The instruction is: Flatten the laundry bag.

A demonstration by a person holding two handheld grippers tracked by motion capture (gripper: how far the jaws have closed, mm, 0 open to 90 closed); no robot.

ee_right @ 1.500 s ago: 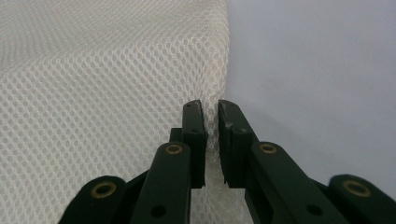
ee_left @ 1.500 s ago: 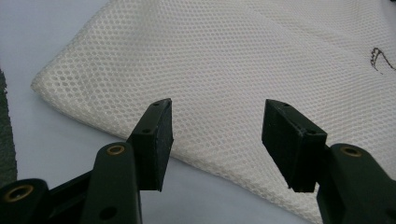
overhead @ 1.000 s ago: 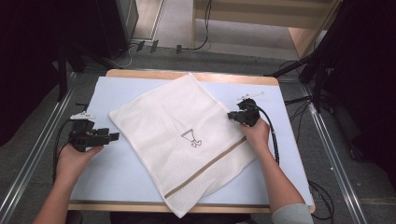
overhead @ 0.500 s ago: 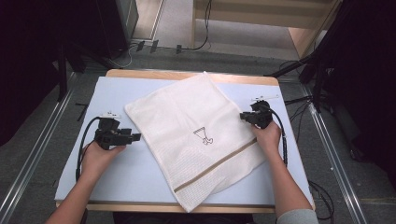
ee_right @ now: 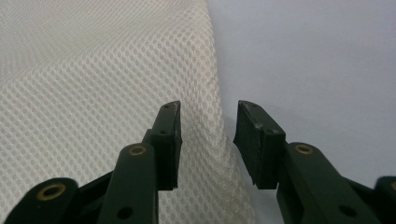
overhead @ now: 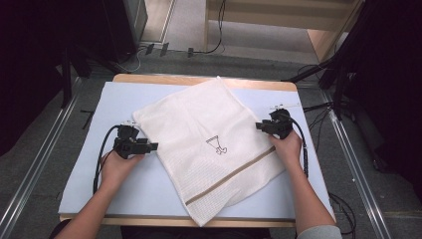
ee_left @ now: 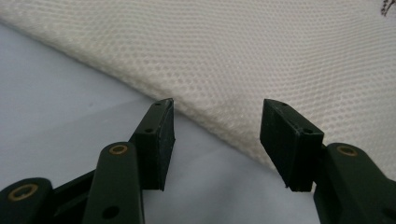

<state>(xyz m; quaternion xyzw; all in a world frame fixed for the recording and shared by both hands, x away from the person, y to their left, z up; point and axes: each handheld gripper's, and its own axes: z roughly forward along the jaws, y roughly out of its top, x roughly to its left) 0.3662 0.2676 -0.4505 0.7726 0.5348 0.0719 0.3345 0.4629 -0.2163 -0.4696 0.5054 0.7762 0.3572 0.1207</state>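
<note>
Now the mesh bag [overhead: 211, 149] lies flat and skewed across the middle of the blue mat [overhead: 84, 164], far corner near the wooden table edge [overhead: 149, 78], brown stripe toward the near side. It has slid rightward over the last second and turned a little. Left gripper [overhead: 152, 146] has closed in from well off the bag to its left edge; jaws wide apart, holding nothing, the hem lying just ahead between them. Right gripper [overhead: 260, 127] sits at the right edge, jaws partly open, a raised fold of mesh [ee_right: 212, 135] standing between them, not yet pinched. Judgement: both sides lined up for a grab; lifting or folding likely follows.
</note>
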